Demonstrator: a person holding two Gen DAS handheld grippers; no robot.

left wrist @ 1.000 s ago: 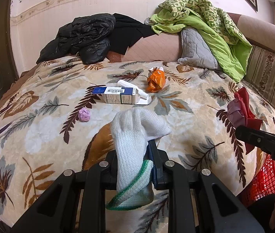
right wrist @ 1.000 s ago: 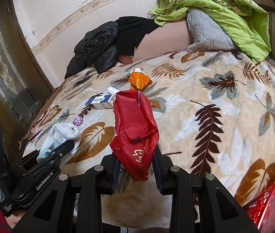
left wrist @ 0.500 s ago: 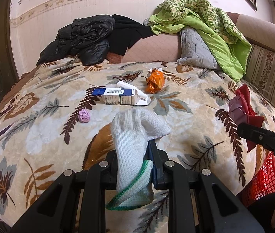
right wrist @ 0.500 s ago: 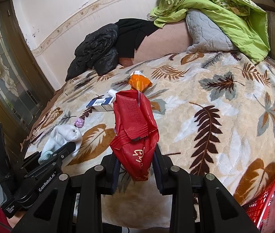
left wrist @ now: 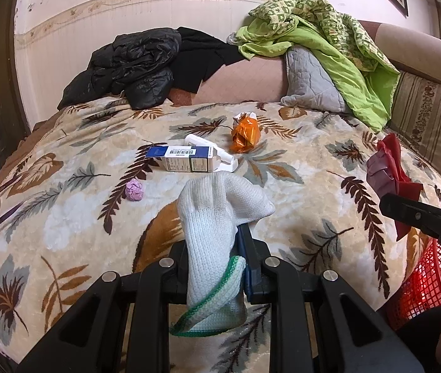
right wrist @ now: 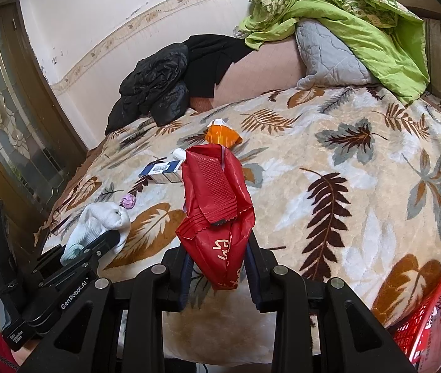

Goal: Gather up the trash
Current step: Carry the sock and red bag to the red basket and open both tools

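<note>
Landmark: we take the leaf-patterned blanket (left wrist: 65, 217) on the bed as our reference for every place below.
Purple wad: we see a small crumpled purple ball (left wrist: 134, 189) lying on the blanket's left half, apart from everything else.
Left gripper: our left gripper (left wrist: 214, 261) is clenched on a white knit glove (left wrist: 217, 214) with a green cuff edge, held above the near part of the blanket; the cuff hangs down below the jaws.
Carton: a blue-and-white carton (left wrist: 186, 159) lies on its side at the blanket's middle, with a white tube (left wrist: 208, 146) touching its far side.
Orange wrapper: a crumpled orange packet (left wrist: 245, 133) sits on the blanket just beyond the carton, toward the headboard.
Right gripper: our right gripper (right wrist: 217, 267) is clamped on a red snack wrapper (right wrist: 217, 205), which stands up above the blanket's near edge, with a loose fold drooping below the jaws.
Basket: a red mesh basket (right wrist: 438, 304) shows at the blanket's near right corner, below the bed edge; we cannot tell what lies in it.
Bedding: a green quilt (left wrist: 338, 62) and grey pillow (left wrist: 307, 84) are piled at the blanket's far right.
</note>
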